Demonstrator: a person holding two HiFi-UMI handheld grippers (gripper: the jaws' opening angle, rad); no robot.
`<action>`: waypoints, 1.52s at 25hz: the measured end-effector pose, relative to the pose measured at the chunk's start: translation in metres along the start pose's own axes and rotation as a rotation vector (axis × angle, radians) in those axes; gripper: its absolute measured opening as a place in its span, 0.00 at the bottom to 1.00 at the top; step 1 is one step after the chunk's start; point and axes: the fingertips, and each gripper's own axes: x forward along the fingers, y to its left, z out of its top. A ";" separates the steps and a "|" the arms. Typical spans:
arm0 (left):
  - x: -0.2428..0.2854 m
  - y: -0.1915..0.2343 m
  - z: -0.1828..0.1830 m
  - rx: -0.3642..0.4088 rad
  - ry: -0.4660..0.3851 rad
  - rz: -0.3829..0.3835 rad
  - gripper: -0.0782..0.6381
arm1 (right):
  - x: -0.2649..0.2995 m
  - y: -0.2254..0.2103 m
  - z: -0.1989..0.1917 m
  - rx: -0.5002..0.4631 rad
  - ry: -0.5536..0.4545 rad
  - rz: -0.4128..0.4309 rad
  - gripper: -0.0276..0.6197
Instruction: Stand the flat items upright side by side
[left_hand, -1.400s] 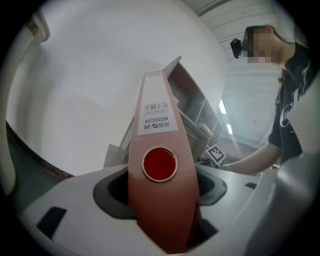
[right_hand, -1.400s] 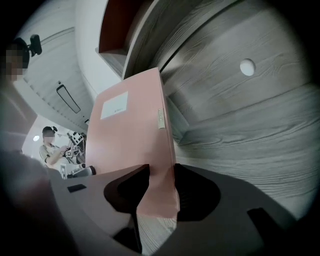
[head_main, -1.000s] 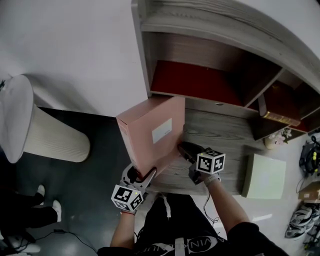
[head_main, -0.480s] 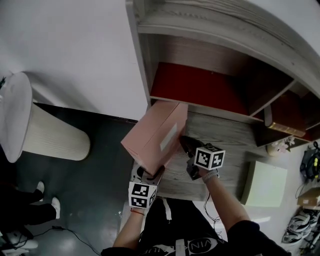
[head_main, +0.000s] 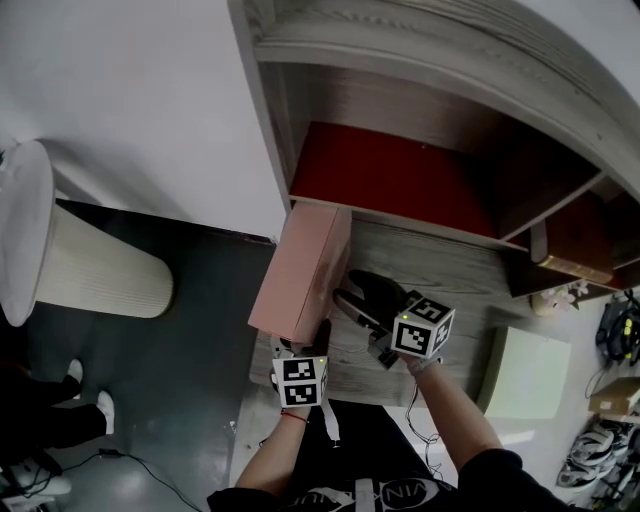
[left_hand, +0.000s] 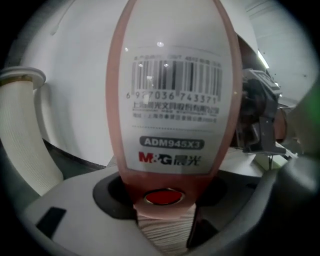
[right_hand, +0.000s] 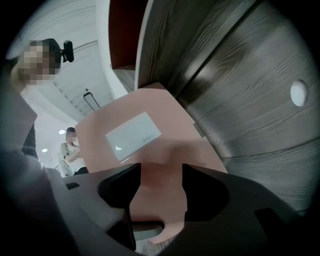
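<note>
A flat pink box file (head_main: 300, 275) stands on its edge at the left end of the grey wooden shelf top (head_main: 450, 270), just right of the cabinet's side wall. My left gripper (head_main: 300, 348) is shut on its near narrow end; the barcode label on the box (left_hand: 172, 100) fills the left gripper view, with the jaws clamped around the spine (left_hand: 162, 210). My right gripper (head_main: 348, 296) sits at the box's right broad face, its jaws opening. The pink face with a white label (right_hand: 145, 150) shows beyond the gap in the right gripper (right_hand: 160, 185).
A red panel (head_main: 390, 175) backs the compartment behind the box. A brown item (head_main: 575, 240) stands in the right compartment. A pale green flat box (head_main: 528, 370) lies at the right. A white ribbed bin (head_main: 90, 275) stands on the dark floor at left.
The pink box has turned from showing its broad face to standing edge-on and moved toward the cabinet. My left gripper moved right beneath it. The right gripper stayed beside its face.
</note>
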 end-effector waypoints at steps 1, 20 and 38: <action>0.004 0.001 0.003 -0.010 0.001 0.009 0.51 | 0.000 0.009 0.001 -0.021 -0.002 0.031 0.47; 0.043 0.010 0.014 0.102 0.066 0.055 0.52 | 0.005 0.058 0.001 -0.268 0.058 0.169 0.71; 0.010 -0.002 0.010 0.262 -0.052 0.039 0.53 | 0.021 0.056 -0.006 -0.388 0.080 0.125 0.76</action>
